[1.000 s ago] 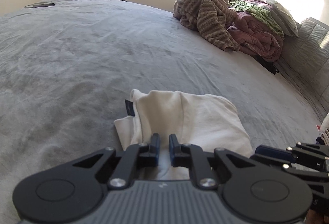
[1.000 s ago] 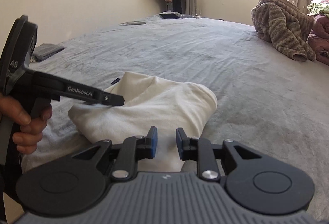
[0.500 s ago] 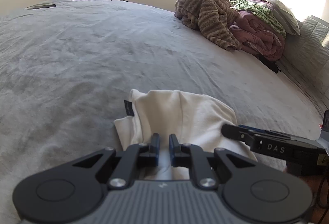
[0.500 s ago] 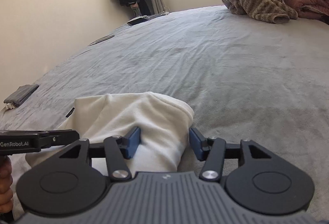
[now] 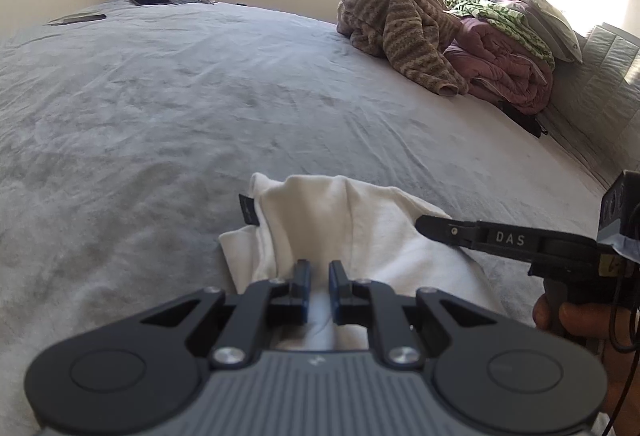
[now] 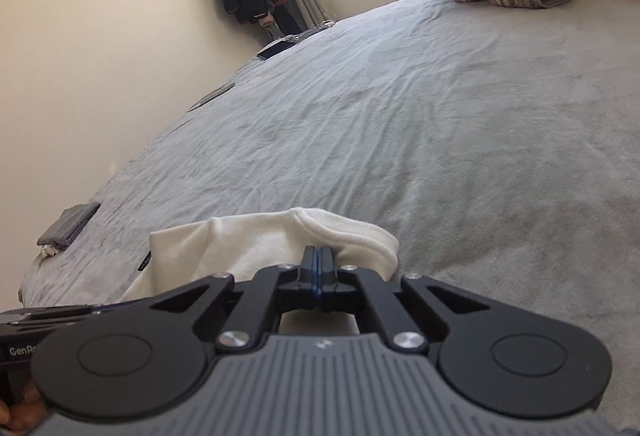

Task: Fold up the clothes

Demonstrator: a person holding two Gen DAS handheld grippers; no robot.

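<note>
A cream-white garment (image 5: 340, 232) lay bunched and partly folded on the grey bed (image 5: 160, 108). The left gripper (image 5: 319, 290) pinched its near edge through a narrow gap; the right gripper (image 6: 319, 276) was clamped fully shut on its rolled hem.

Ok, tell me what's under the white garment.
The white garment lies on the grey bedsheet, with a black tag at its edge. Whatever else may be beneath the folds is covered.
</note>
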